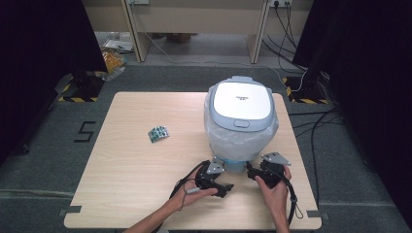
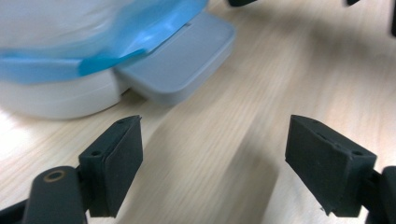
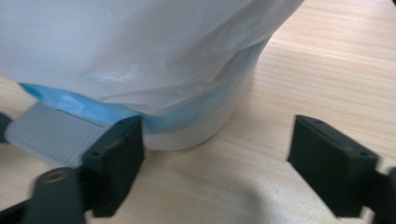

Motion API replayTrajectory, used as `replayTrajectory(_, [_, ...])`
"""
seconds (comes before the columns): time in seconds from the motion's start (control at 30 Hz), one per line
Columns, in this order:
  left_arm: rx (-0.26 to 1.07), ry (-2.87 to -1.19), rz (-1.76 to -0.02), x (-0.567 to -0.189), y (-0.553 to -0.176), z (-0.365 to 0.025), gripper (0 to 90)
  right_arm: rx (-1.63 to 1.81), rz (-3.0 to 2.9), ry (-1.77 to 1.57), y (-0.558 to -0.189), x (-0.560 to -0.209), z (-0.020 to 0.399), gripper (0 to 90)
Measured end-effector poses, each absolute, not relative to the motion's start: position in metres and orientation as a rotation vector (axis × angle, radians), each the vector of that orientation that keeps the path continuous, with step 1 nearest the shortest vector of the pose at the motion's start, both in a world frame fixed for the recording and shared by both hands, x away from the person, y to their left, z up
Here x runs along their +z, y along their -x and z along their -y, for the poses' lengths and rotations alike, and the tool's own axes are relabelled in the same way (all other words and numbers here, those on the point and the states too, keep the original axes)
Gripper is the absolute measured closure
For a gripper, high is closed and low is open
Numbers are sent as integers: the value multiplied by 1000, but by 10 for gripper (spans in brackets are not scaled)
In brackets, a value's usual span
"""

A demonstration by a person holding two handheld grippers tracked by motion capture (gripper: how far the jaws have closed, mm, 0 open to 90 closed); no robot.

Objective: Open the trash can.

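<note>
bin (image 1: 241,116): bagged, pedal (image 2: 180,58) faced
left gripper (image 2: 212,154): jaws held apart, nothing between
right gripper (image 3: 215,161): jaws apart (bag (image 3: 140,51) beside)

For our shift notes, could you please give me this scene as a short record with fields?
Surface: wooden table
Main item: white pedal bin, lid shut, translucent liner with blue hem
Pedal: grey, facing the person
Left gripper: jaws open, nothing between, near pedal
Right gripper: jaws open, nothing between, at bin's base
Other item: blister pack, left of bin
</note>
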State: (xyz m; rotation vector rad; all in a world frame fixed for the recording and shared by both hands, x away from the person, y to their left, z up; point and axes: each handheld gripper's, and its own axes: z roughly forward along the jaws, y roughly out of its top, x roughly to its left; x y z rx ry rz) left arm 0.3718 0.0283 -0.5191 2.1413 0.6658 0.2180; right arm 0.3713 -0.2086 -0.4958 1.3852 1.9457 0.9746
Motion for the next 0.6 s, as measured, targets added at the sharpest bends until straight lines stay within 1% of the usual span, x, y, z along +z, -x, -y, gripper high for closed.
replayTrajectory(0.1, [228,-2158,-670,-519,-372,-41,179,1007,-1968,-1369,-364,-495,209,204])
replayTrajectory(0.33, [322,-2157,-759,-515,-373,-98,166,1073,-2112,-1285,-337,-500,199,206])
replayTrajectory(0.47, [347,-2140,-847,-516,-376,-130,161,1094,-2141,-1255,-335,-498,191,207])
replayTrajectory(0.6, [381,-2148,-911,-517,-380,-152,159,1100,-2155,-1236,-334,-498,185,209])
